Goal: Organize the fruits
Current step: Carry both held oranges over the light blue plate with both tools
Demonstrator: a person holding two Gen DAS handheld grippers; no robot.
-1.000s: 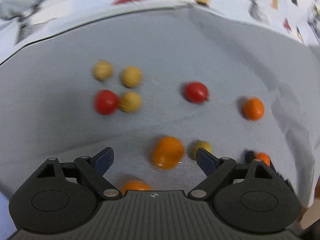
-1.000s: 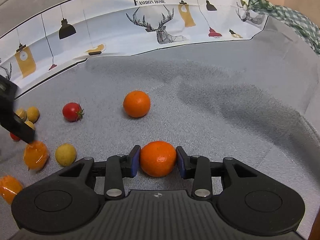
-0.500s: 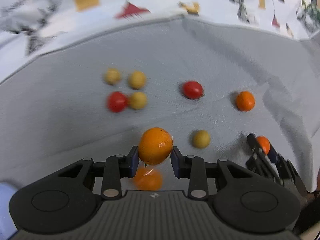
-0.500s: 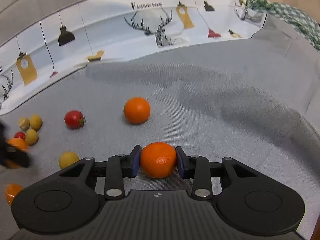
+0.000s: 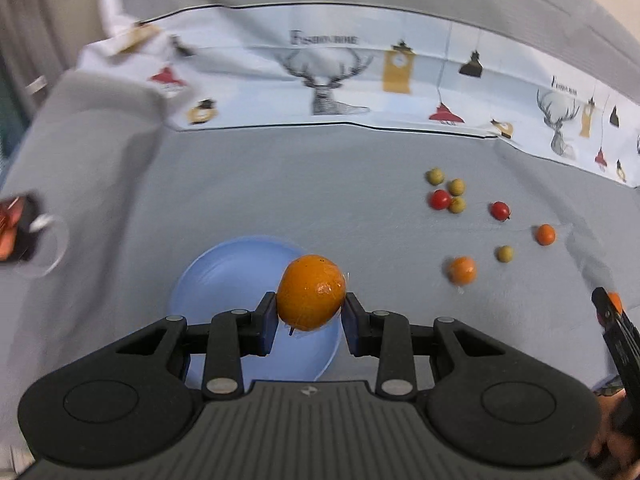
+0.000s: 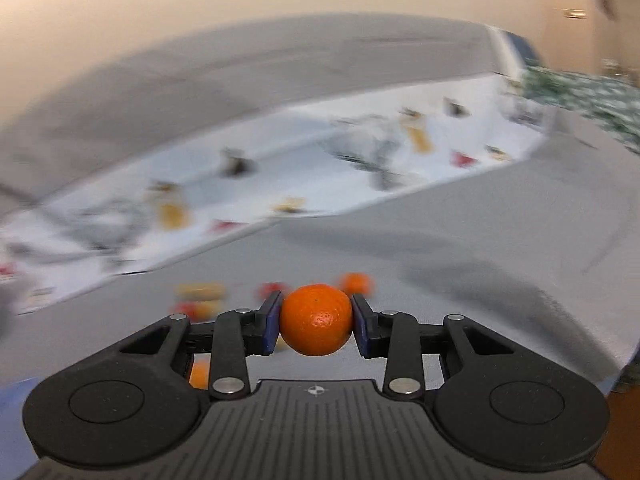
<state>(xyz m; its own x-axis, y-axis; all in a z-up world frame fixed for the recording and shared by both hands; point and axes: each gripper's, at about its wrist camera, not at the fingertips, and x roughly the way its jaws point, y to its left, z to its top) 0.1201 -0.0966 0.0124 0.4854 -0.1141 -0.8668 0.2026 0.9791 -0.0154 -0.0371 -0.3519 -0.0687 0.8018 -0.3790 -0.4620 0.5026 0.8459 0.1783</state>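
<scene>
My left gripper (image 5: 310, 315) is shut on a film-wrapped orange (image 5: 310, 292) and holds it in the air over the right part of a pale blue plate (image 5: 216, 280). My right gripper (image 6: 316, 322) is shut on a mandarin (image 6: 316, 312), lifted off the grey cloth. To the right in the left wrist view, loose fruit lies on the cloth: small yellow-green fruits (image 5: 456, 188), two red tomatoes (image 5: 440, 199), an orange (image 5: 545, 234) and a wrapped orange (image 5: 462, 270). The right wrist view is blurred.
A white printed cloth with deer (image 5: 332, 80) runs along the back of the grey cloth (image 5: 280, 192). A clear glass (image 5: 48, 248) and a dark object (image 5: 16, 224) sit at the left edge. A green checked cloth (image 6: 580, 96) lies far right.
My left gripper closed on the wrapped orange, rose and swung left until the blue plate came beneath it. My right gripper rose with the mandarin still in its grip.
</scene>
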